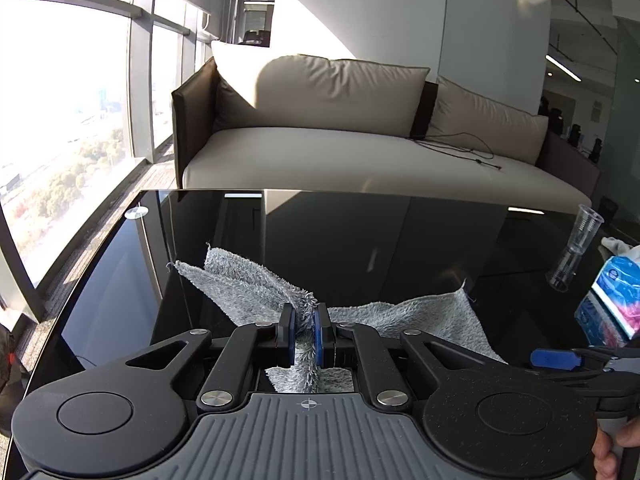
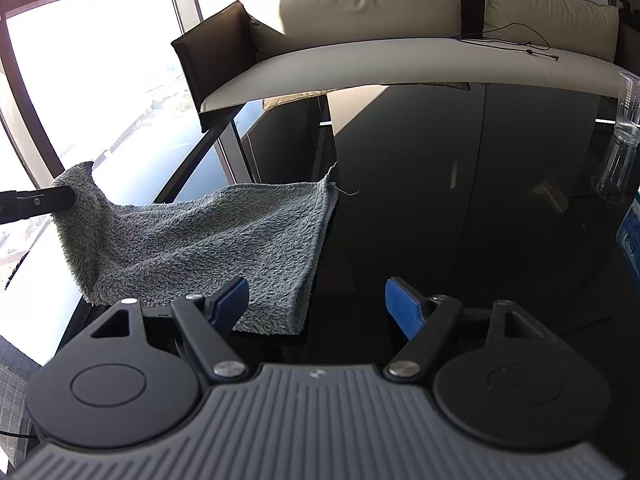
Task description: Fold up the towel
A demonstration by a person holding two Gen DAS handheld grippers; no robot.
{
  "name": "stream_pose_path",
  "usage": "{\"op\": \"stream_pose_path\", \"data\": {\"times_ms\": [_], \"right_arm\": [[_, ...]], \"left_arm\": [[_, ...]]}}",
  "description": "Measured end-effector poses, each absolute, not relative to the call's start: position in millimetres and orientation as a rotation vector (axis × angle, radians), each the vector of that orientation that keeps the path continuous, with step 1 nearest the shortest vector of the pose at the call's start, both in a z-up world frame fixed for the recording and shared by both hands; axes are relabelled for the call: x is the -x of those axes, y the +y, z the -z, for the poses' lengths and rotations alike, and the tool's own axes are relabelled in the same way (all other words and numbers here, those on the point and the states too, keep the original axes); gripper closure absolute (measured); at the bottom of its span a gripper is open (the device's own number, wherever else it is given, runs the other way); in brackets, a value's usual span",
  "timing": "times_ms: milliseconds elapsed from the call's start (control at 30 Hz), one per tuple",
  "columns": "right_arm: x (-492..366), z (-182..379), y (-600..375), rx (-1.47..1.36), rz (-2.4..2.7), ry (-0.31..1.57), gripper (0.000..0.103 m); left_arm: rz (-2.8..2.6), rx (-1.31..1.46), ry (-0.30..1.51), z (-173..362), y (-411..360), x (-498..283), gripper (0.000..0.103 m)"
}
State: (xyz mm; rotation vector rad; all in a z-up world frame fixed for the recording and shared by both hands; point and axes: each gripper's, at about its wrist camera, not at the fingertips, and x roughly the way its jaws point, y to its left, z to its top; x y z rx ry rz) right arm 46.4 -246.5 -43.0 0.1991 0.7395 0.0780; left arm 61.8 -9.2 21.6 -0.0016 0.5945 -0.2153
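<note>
Now we see the left gripper (image 1: 305, 330) clamped on a raised fold of the grey towel (image 2: 208, 240), its blue pads pressing the fluffy cloth from both sides. From the right wrist view, that pinched corner hangs lifted at the left while the rest of the towel slopes down onto the glossy black table (image 2: 440, 200). Our right gripper (image 2: 316, 304) stands wide apart and holds nothing, hovering just beside the towel's near right corner. A clear plastic cup (image 1: 580, 244) stands near the table's right edge, beside a blue tissue pack (image 1: 612, 292).
</note>
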Motion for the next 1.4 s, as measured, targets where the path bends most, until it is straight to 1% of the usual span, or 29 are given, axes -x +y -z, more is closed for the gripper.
{"op": "stream_pose_path", "data": {"times_ms": [400, 1033, 1400], "right_arm": [[-48.5, 42.1, -260.1, -0.250, -0.070, 0.744, 0.025], [-49.0, 41.7, -268.6, -0.264, -0.059, 0.748, 0.025], [-48.6, 39.0, -283.8, -0.264, -0.012, 0.722, 0.025]], "left_arm": [[0.290, -0.030, 0.594, -18.4, -58.4, -64.2, 0.095], [0.395, -0.071, 0.537, -21.2, -98.1, -56.9, 0.095], [0.483, -0.129, 0.555, -3.2, -130.8, -49.4, 0.095]]}}
